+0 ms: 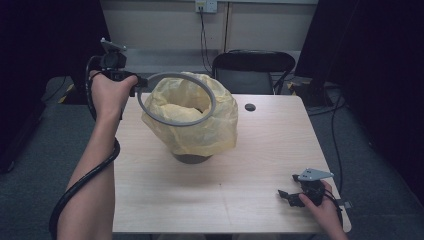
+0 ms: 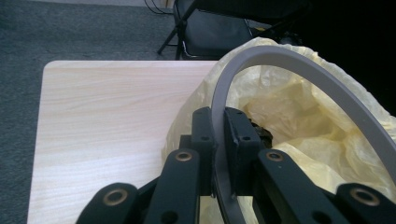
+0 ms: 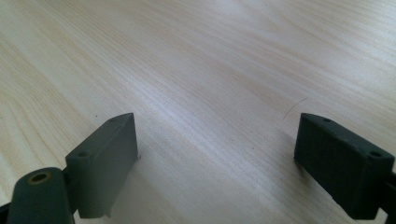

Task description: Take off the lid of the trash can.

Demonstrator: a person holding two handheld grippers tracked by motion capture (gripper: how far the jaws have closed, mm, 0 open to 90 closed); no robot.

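Light, stiff grey ring [image 1: 176, 99] pinched edge-on in the closed left gripper [image 2: 218, 135] above the soft, slippery yellow bag [image 1: 192, 125]; right gripper [image 3: 217, 154] wide open, empty.

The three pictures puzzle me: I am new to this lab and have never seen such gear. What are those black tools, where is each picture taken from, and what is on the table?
A person sits at a wooden table and holds a two-jaw tool in each hand; there is no robot arm.

The high view looks down from above the person. The other two come from small cameras riding on the tools, looking along their black jaws.

On the table stands a small dark bin lined with a yellow plastic bag.

The left hand-held gripper is shut on a grey ring, which it holds tilted above the bag's mouth; the left gripper view shows the ring pinched between the jaws.

The right hand-held gripper rests near the table's right front corner, jaws open, holding nothing, with bare wood between them.
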